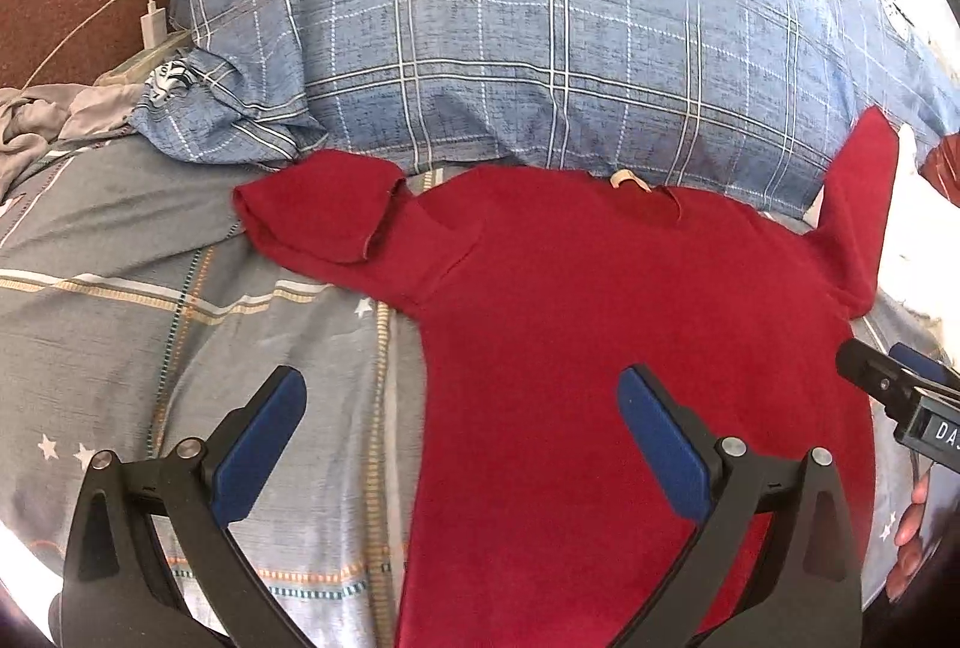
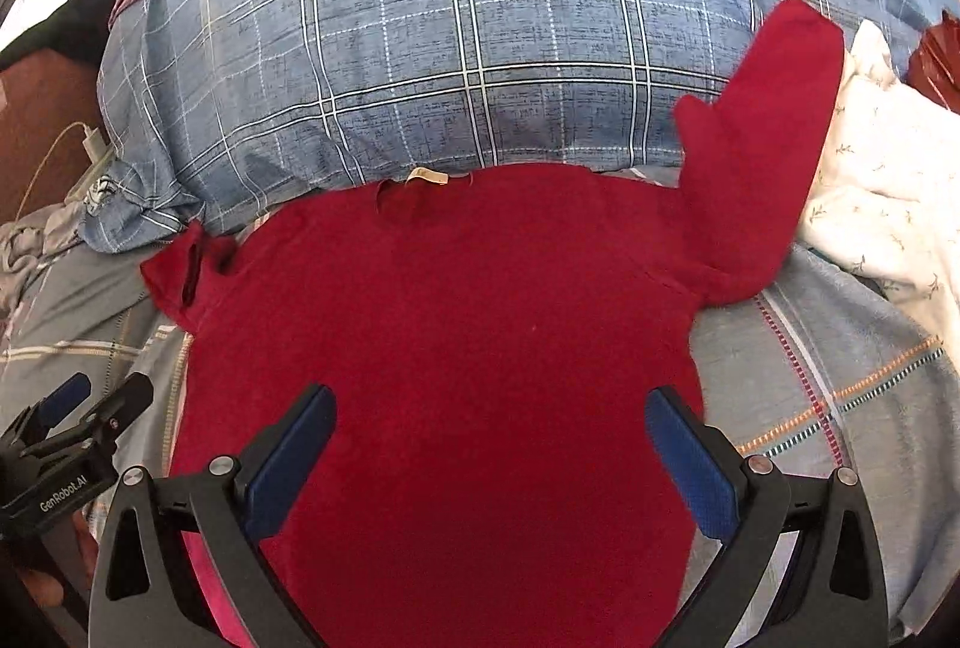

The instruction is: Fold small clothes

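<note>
On grey bedsheet (image 1: 180, 288): red shirt (image 1: 570, 318) flat, sleeves out; both tongs (image 1: 462, 402) (image 2: 489, 423) agape, empty.

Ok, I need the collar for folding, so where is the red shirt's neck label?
The neck label sits at the red shirt's far edge, centre of the right wrist view, against the blue plaid pillow.

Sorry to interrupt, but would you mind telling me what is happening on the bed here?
A person holds a two-finger gripper in each hand over a small red knitted sweater spread flat on a grey patterned bedsheet. The left gripper and right gripper are both open and grip nothing. One sleeve lies up against the blue plaid pillow; the other sleeve is bunched beside the sweater's body. No fold has been made yet.
</note>
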Demonstrator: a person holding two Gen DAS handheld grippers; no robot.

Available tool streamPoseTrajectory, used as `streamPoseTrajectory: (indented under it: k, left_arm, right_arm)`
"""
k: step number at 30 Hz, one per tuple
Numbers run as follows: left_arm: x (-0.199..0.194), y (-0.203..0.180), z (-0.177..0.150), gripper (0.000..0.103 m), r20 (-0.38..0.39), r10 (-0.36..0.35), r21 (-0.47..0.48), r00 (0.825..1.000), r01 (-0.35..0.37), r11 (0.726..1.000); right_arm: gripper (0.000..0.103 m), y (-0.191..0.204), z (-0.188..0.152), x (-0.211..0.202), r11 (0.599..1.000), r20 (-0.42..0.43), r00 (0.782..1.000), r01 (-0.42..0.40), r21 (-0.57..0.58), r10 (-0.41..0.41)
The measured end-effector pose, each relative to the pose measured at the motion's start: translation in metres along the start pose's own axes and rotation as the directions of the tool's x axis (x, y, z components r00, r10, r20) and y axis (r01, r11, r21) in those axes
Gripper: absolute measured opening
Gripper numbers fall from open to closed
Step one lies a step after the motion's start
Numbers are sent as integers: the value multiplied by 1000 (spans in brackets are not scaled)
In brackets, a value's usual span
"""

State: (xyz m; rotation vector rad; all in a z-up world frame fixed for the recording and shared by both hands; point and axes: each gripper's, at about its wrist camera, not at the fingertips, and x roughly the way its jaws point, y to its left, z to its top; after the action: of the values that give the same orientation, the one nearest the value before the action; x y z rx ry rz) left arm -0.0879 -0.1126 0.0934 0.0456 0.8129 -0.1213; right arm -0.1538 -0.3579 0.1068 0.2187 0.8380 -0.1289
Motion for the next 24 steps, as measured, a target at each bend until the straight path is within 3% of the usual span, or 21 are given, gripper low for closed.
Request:
streamPoseTrajectory:
  k: [24]
  left_arm:
    - [7, -6, -4, 103, 14, 14, 3, 1000, -14, 1000]
  right_arm:
    - [102, 22, -1, 15, 998, 6, 999, 46, -47, -46]
